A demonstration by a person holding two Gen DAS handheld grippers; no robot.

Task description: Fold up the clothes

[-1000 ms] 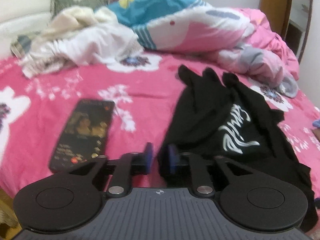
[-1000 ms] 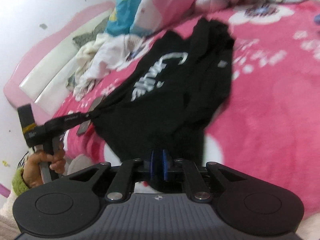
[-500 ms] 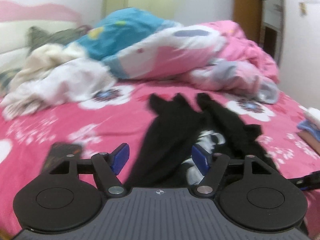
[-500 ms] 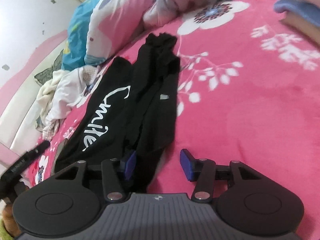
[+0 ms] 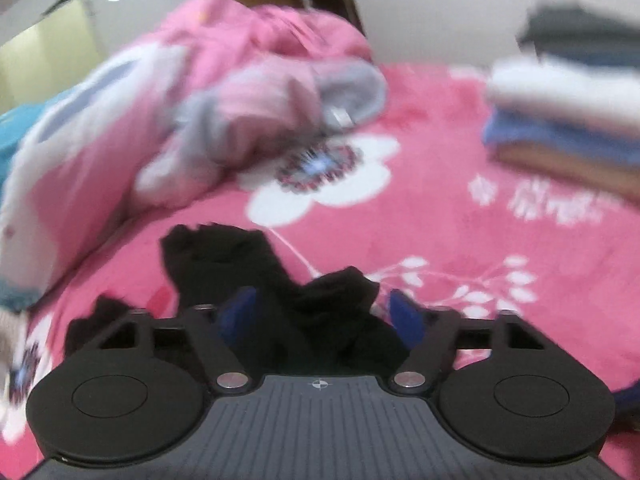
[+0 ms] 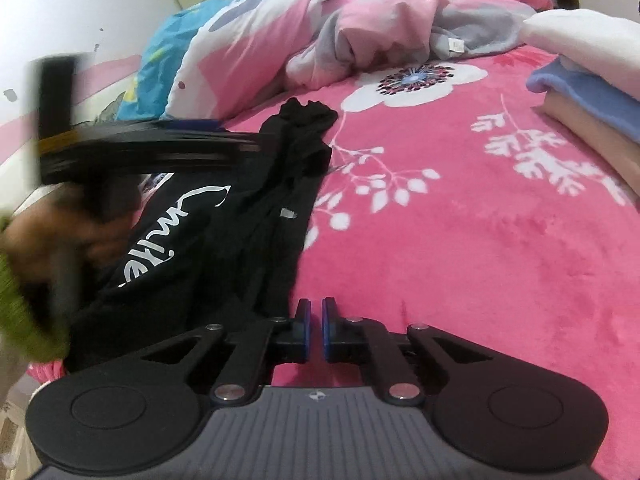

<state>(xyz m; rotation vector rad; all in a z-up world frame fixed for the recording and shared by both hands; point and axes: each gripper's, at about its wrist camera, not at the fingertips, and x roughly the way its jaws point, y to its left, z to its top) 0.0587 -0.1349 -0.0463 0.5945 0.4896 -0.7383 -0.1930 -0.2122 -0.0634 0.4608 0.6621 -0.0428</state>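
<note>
A black garment with white lettering (image 6: 224, 216) lies lengthwise on the pink flowered blanket (image 6: 460, 240). In the left wrist view my left gripper (image 5: 320, 316) is open, its blue pads either side of a bunched fold of the black garment (image 5: 316, 308). The left gripper also shows blurred in the right wrist view (image 6: 152, 148), above the garment. My right gripper (image 6: 316, 330) is shut and empty, just right of the garment's near edge, over the blanket.
A stack of folded clothes (image 6: 592, 84) sits at the right of the bed and shows in the left wrist view (image 5: 568, 120) too. A heaped pink, white and blue duvet (image 6: 320, 28) lies along the far side.
Both grippers let go of the garment, which now lies on the bed. The left gripper swung right over the garment's far part and stays open. The right gripper closed empty.
</note>
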